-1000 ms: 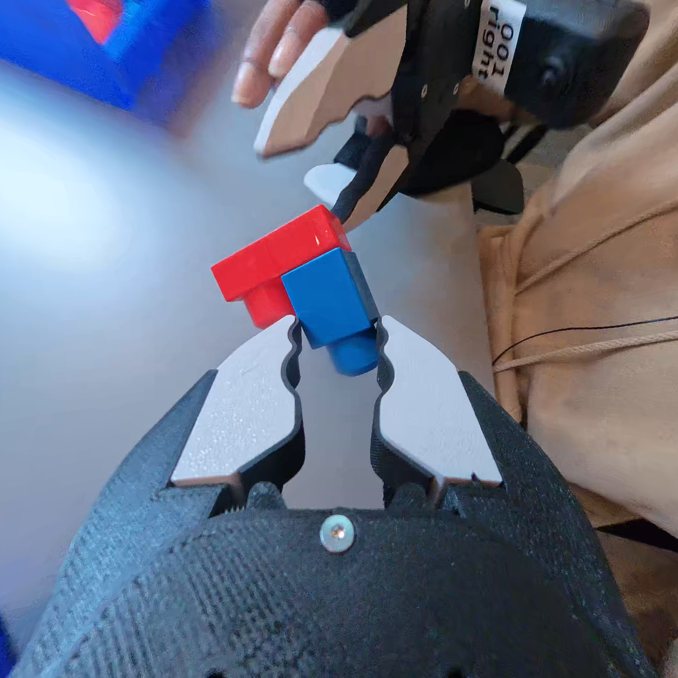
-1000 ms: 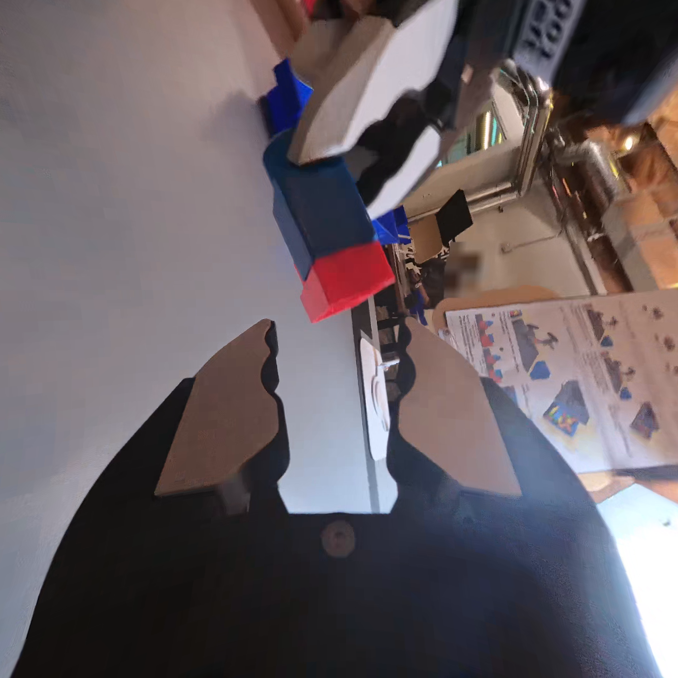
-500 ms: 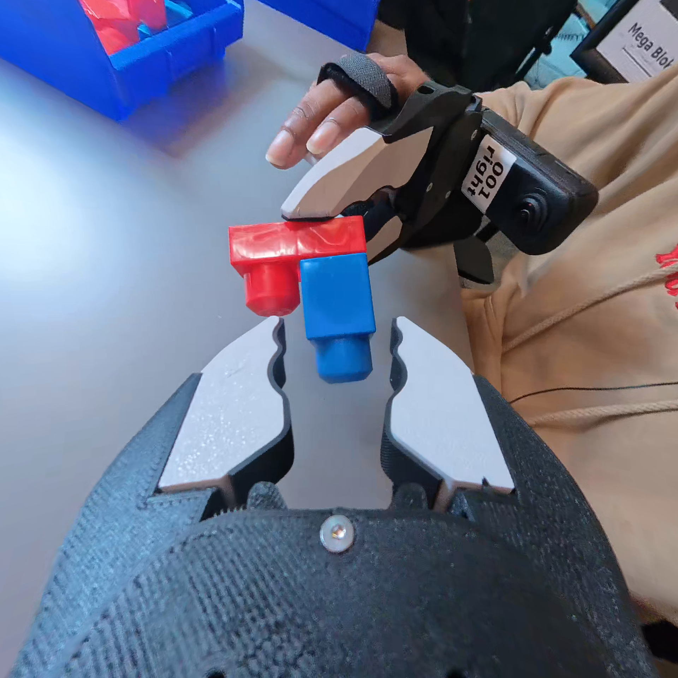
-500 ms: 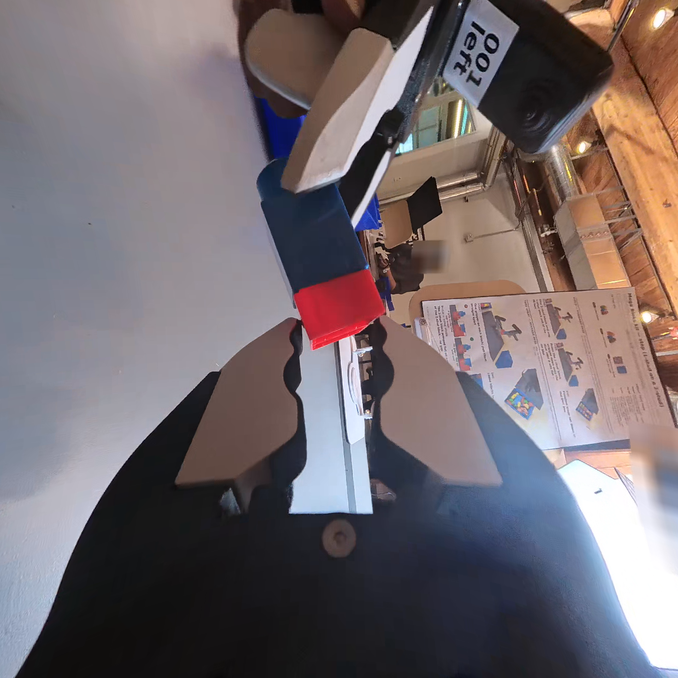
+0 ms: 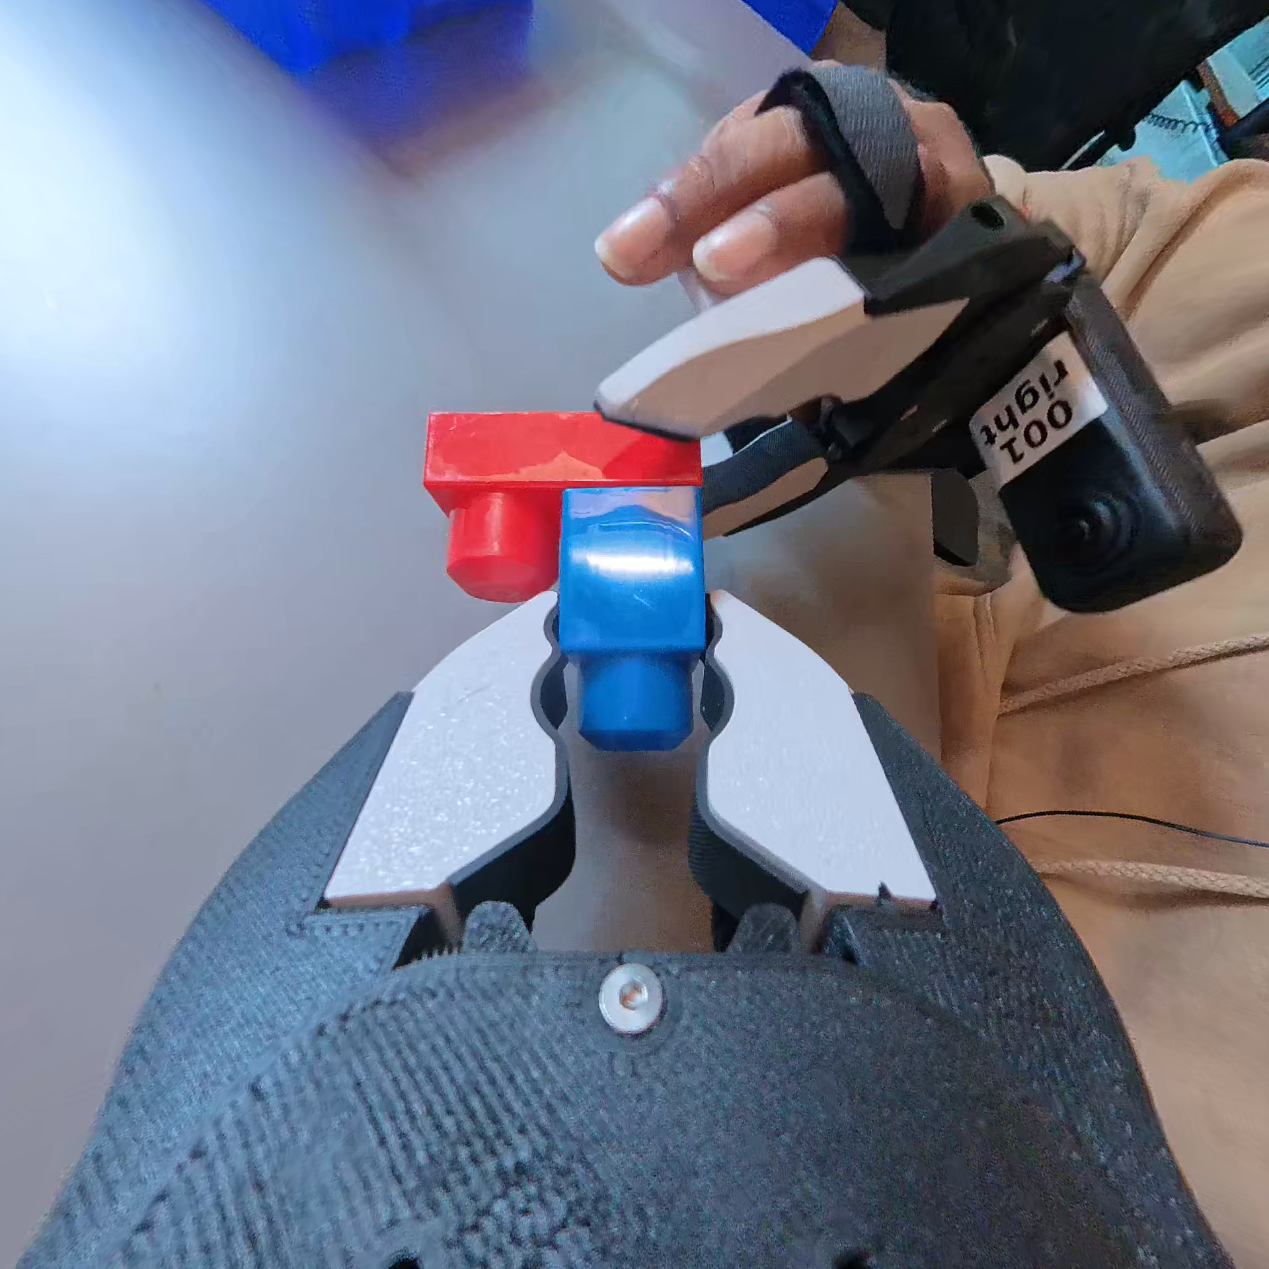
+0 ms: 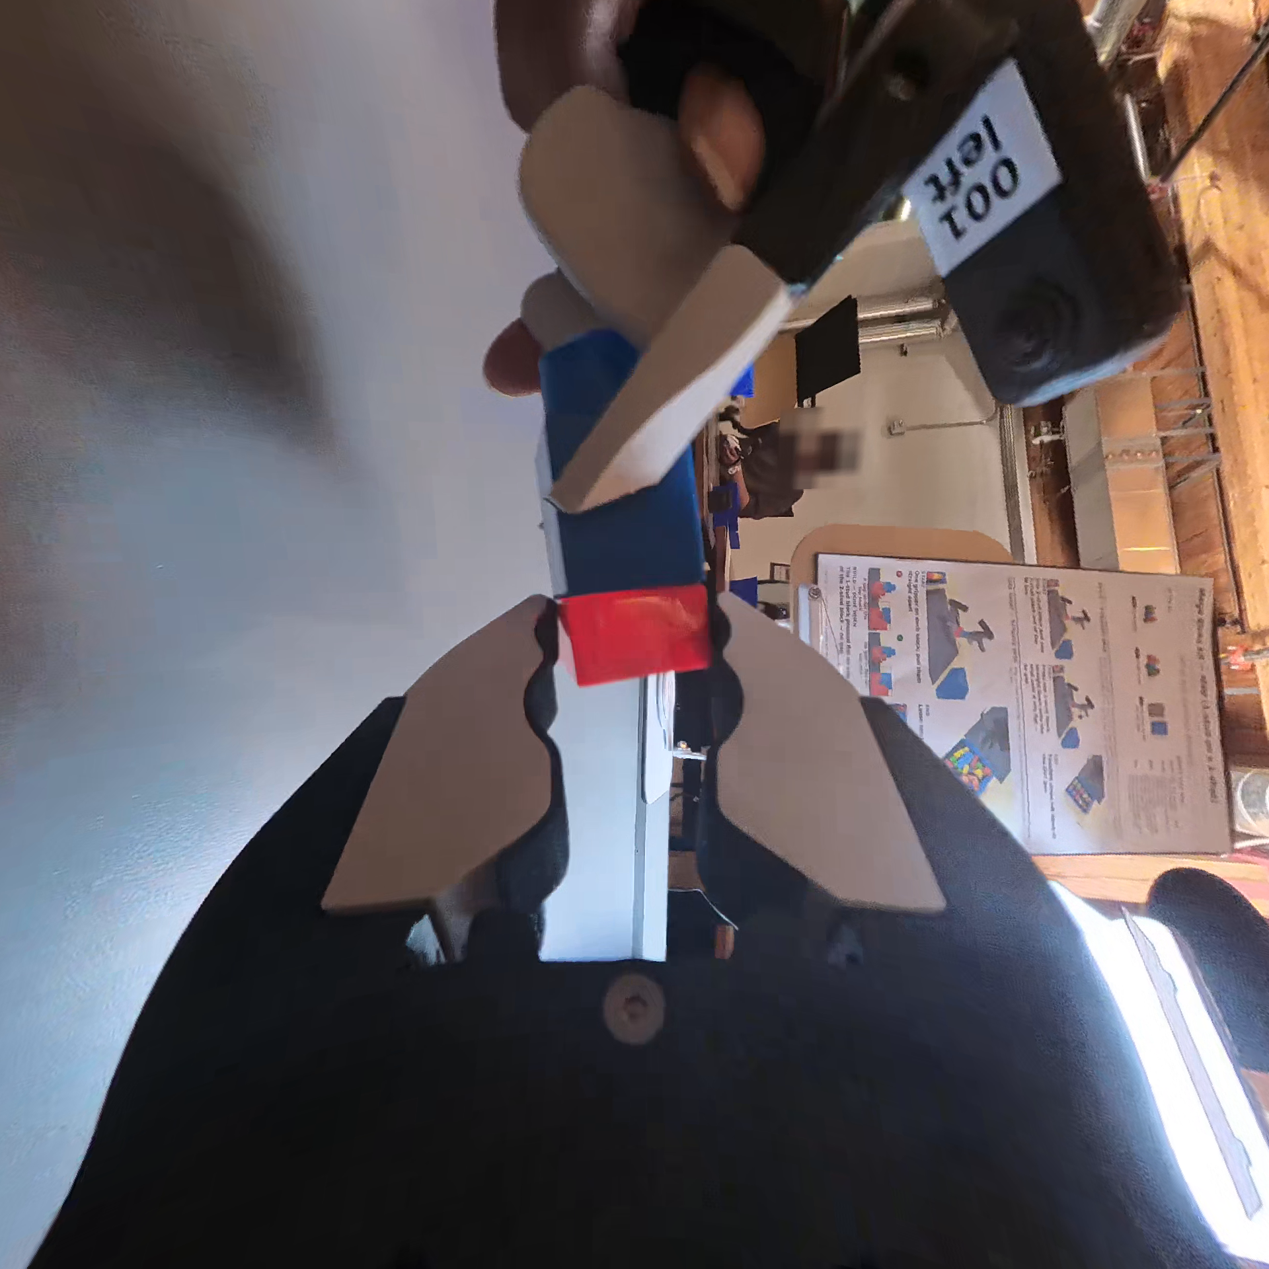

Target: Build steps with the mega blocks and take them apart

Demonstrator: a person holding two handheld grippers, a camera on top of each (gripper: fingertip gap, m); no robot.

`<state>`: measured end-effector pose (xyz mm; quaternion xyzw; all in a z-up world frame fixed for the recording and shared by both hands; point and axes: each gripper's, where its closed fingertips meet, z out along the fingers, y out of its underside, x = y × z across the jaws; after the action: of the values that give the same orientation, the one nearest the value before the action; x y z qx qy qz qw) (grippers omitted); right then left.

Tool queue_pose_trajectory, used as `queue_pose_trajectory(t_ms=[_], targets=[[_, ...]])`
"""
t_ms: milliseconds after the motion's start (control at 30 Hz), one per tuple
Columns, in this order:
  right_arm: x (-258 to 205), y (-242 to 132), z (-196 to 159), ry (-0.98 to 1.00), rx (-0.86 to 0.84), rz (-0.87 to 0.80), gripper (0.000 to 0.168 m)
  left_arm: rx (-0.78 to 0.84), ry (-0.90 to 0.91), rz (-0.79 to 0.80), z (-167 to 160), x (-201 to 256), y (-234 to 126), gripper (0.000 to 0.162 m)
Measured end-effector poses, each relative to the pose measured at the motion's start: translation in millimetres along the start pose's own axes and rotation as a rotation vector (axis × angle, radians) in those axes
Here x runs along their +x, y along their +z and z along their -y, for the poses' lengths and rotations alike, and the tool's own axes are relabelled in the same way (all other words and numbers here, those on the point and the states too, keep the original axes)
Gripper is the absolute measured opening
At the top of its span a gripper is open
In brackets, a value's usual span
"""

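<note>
A small blue block point(image 5: 628, 597) is joined to a longer red block point(image 5: 522, 460), and the pair is held in the air above the grey table point(image 5: 206, 549). My left gripper point(image 5: 632, 608) is shut on the blue block, whose stud points back between the fingers. My right gripper point(image 5: 652, 465) comes in from the upper right and clamps the red block's right end. In the right wrist view, my right gripper point(image 6: 632, 608) is shut on the red block point(image 6: 635, 638), with the blue block point(image 6: 632, 549) beyond it in the left gripper point(image 6: 549, 412).
A blurred blue bin point(image 5: 412, 62) stands at the far edge of the table. The person's tan hoodie point(image 5: 1099, 687) fills the right side. A hand point(image 5: 741, 206) holds the right gripper. An instruction poster point(image 6: 1016, 707) stands past the table edge.
My left gripper, open around the blue block half a second ago, has shut on it. My right gripper has moved in and closed on the red block.
</note>
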<state>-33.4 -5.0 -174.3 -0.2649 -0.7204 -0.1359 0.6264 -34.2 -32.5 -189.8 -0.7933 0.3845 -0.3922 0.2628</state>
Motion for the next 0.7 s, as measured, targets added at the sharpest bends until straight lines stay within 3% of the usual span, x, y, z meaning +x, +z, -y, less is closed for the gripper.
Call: queue_pose_trajectory(t_ms=[167, 333, 500, 700], targets=[[0.1, 3.4, -4.1, 0.037, -0.03, -0.002, 0.038, 0.013, -0.023, -0.006, 1.1, -0.8, -3.9, 0.037], [39.1, -3.7, -71.0, 0.171, -0.18, -0.109, 0.038, 0.152, -0.032, 0.049, 11.6, -16.8, -50.5, 0.036], [101.9, -28.9, -172.7, 0.499, -0.346, -0.31, 0.037, 0.224, -0.01, 0.095, 11.1, -21.6, -55.8, 0.036], [121.7, -44.7, -347.5, 0.745, -0.78, -0.292, 0.038, 0.19, 0.044, 0.143, 1.9, -30.0, -33.6, 0.036]])
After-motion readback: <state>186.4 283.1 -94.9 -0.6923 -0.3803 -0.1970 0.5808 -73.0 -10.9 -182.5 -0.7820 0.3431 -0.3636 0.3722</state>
